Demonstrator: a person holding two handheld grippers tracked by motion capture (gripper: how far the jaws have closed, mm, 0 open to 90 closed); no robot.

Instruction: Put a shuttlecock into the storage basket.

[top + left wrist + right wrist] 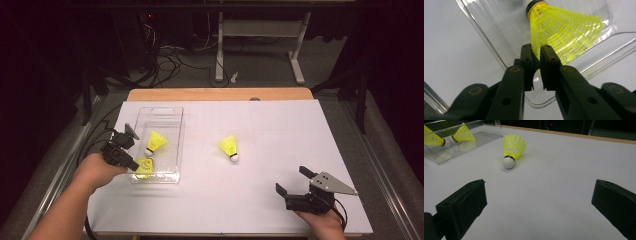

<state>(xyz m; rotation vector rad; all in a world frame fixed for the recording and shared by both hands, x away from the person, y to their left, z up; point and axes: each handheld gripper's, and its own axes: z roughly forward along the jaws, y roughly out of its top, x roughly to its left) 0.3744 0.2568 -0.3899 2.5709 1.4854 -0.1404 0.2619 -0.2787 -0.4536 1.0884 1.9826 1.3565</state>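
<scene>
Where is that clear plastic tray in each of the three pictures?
High view: the tray sits left of centre.
Left gripper view: the tray spans the upper frame, beyond the jaws.
Right gripper view: the tray is in the top left corner.
Shared landmark: a yellow shuttlecock lying inside it.

Grey desk frame (260,30) — tangled floor cables (167,57)

A yellow shuttlecock (512,150) rests on the white counter (564,182), cork towards the camera. Two more shuttlecocks (461,134) lie in the clear tray (474,143) beyond. The right gripper (539,202) has its fingers (466,202) spread wide apart.
</scene>
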